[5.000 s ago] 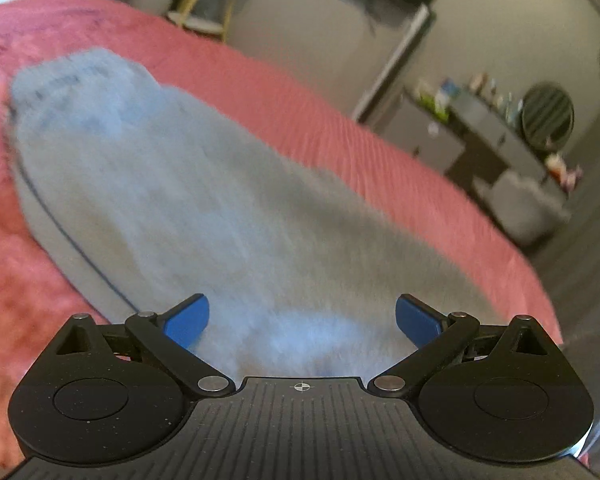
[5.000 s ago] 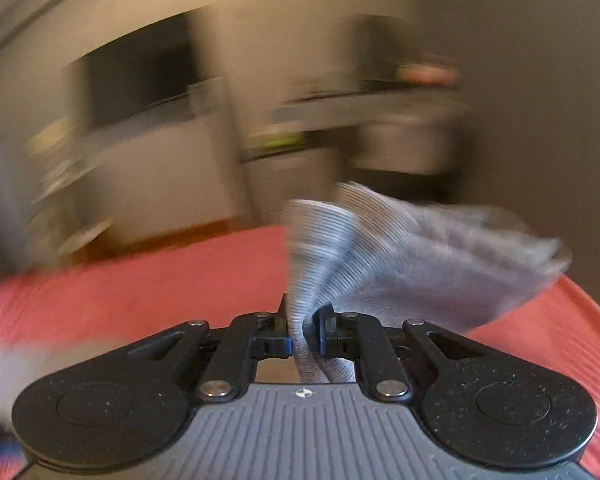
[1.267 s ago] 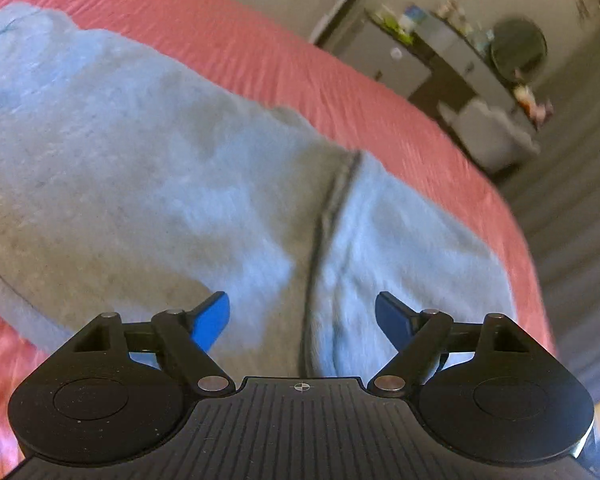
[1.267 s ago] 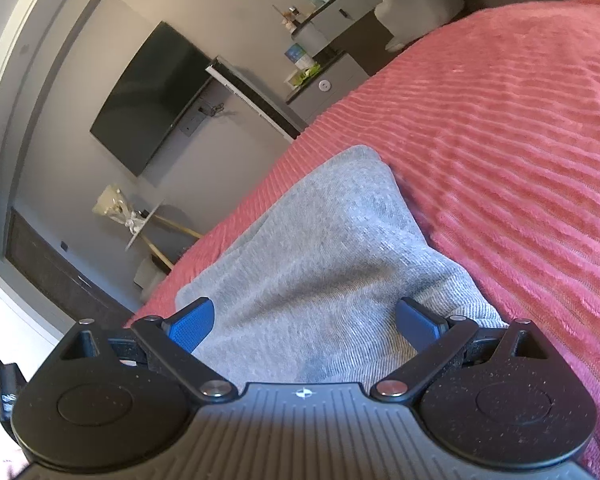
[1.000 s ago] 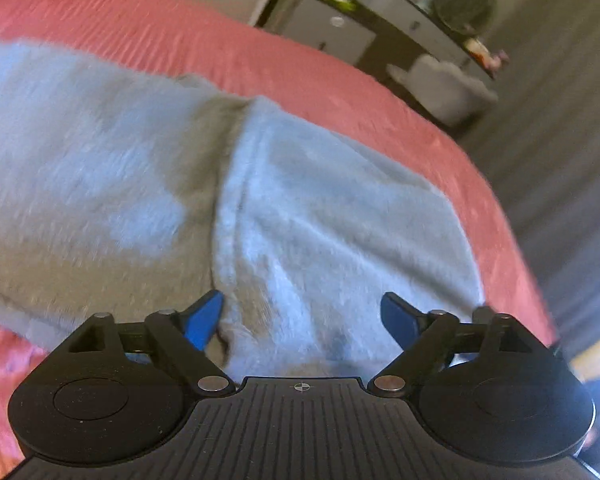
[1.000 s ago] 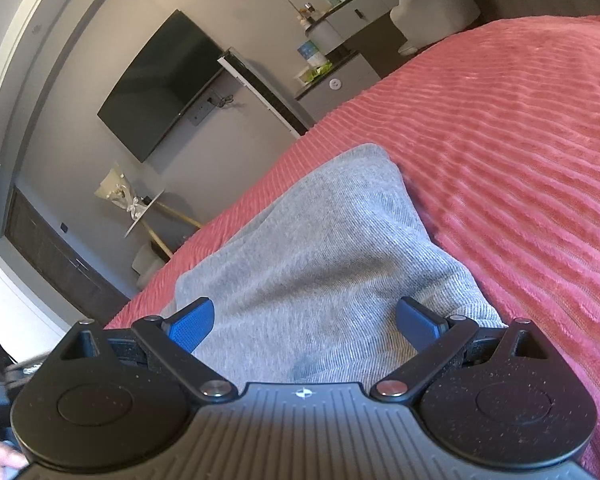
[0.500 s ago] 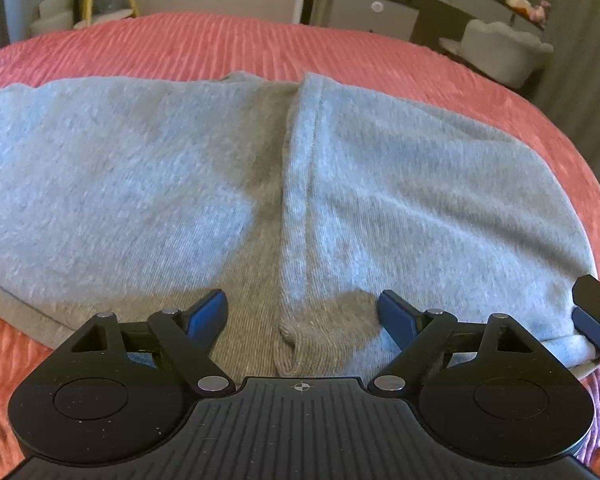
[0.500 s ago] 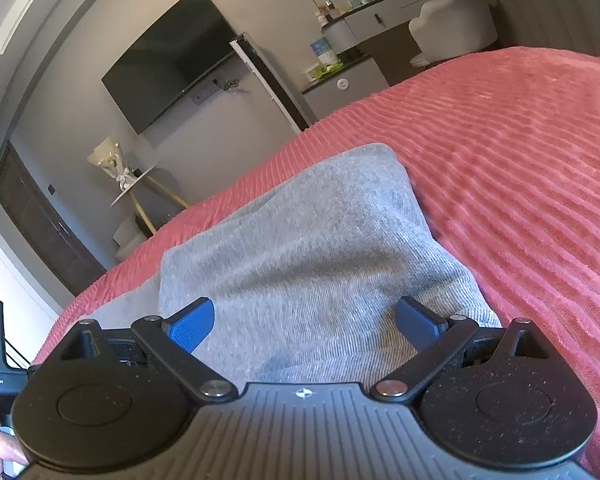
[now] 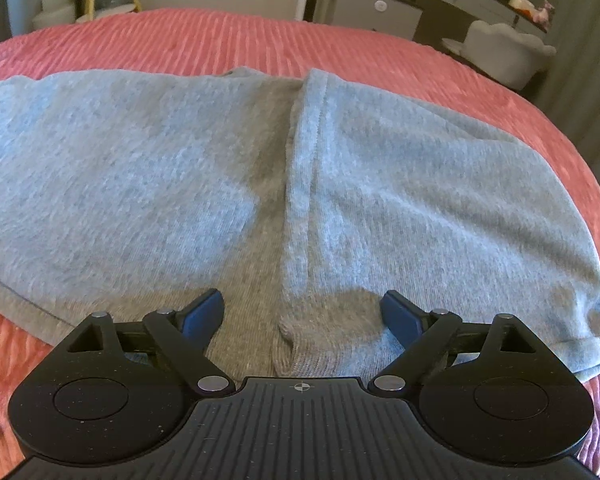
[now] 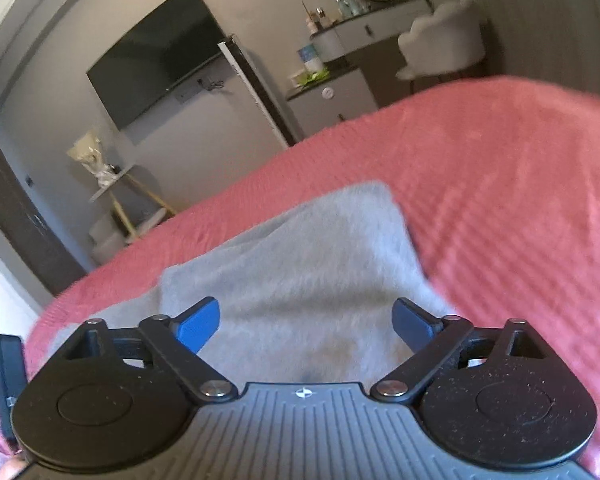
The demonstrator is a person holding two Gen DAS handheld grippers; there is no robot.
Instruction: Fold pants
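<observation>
The grey pants [image 9: 204,184] lay spread on the pink ribbed bedspread [image 9: 220,36], one end already doubled over so that a hemmed edge [image 9: 300,168] ran across the middle of the cloth. The knit looked soft, limp and light, likely to sag and slide unless pinched through both layers near a corner of the doubled part. The left tool [image 9: 302,314] hung over the near edge, jaws apart, nothing between them. The right tool [image 10: 305,320], its jaws having just narrowed a little yet standing apart, hung empty above the folded end [image 10: 320,256].
</observation>
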